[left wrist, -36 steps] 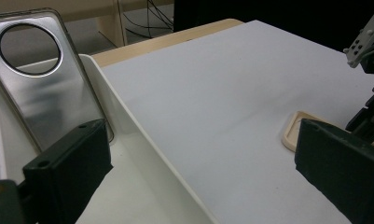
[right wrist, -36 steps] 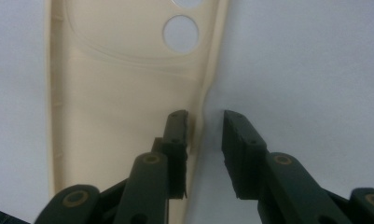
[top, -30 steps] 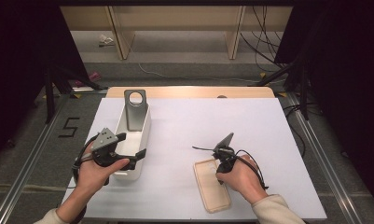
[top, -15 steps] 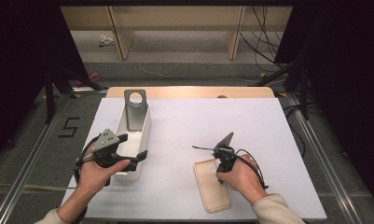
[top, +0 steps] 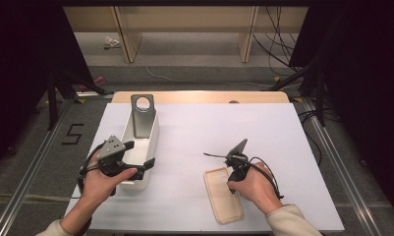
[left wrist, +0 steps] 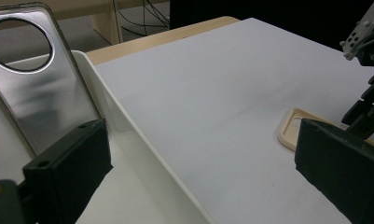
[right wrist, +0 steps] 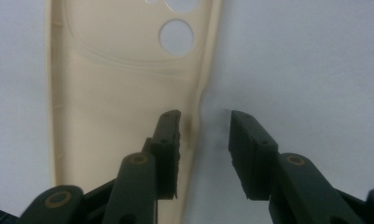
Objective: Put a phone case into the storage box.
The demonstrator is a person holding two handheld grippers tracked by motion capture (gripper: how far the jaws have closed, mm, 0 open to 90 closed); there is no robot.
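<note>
Nearest the person's edge of the white table point(top: 194, 132), a beige phone case point(top: 223, 195) lies flat with its hollow side up, on the right half of the sheet. The right gripper point(right wrist: 202, 135) points down at that case's long edge: one jaw stands inside the case against its side wall, the other outside on the bare table, so the wall sits between them. Its jaws have just been opening, and a gap shows between the outer pad and the wall, so they are parted narrowly and clamp nothing. Across to the left, the left gripper point(top: 138, 158) rests over the near end of a white tray point(top: 153, 137), its jaws spread wide, one inside the tray and one out over the table, straddling the tray's right wall without pressing it. Farther up in that tray a silvery phone case point(top: 143, 115) with a large round hole leans upright against the far end. Beyond the table lie grey floor and wooden shelving legs point(top: 246, 37).
</note>
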